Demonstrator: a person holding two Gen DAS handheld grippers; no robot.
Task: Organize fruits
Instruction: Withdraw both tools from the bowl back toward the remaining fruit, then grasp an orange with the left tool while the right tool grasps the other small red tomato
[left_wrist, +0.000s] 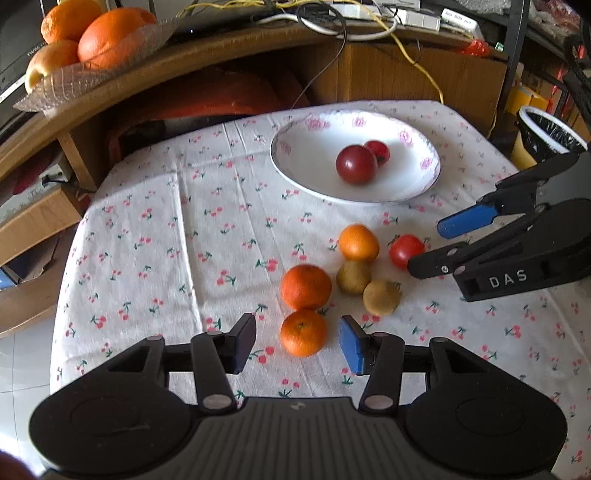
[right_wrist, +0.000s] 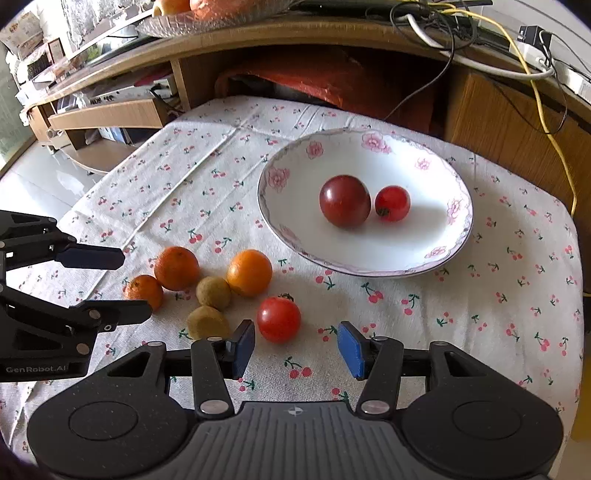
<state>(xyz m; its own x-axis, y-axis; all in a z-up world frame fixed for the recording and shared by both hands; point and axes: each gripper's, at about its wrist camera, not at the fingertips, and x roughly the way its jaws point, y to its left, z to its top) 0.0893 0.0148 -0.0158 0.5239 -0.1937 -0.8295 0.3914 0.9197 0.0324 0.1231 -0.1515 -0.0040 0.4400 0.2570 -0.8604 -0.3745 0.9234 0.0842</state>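
The worktop (right_wrist: 192, 173), draped in a white cloth printed with cherries, stands in front of a wooden desk (right_wrist: 258, 40) strewn with cables, where a glass dish of oranges (left_wrist: 96, 40) sits at the far left. On the far right of the cloth a flowered plate (right_wrist: 424, 254) already holds a dark red tomato (right_wrist: 344, 201) and a smaller one (right_wrist: 392, 203) touching it, so it looks to be the collecting place. Nearer lies the unsorted cluster: three oranges, the nearest (left_wrist: 303, 332) just ahead of the left gripper (left_wrist: 297, 341), two brownish fruits (right_wrist: 213, 292) between them, and a red tomato (right_wrist: 279, 319) at the right. The left gripper is released, its jaws straddling that nearest orange without touching, probably lining up a grasp. The right gripper (right_wrist: 295, 345) is likewise released and empty, the tomato just ahead of its gap, likely its next pick.
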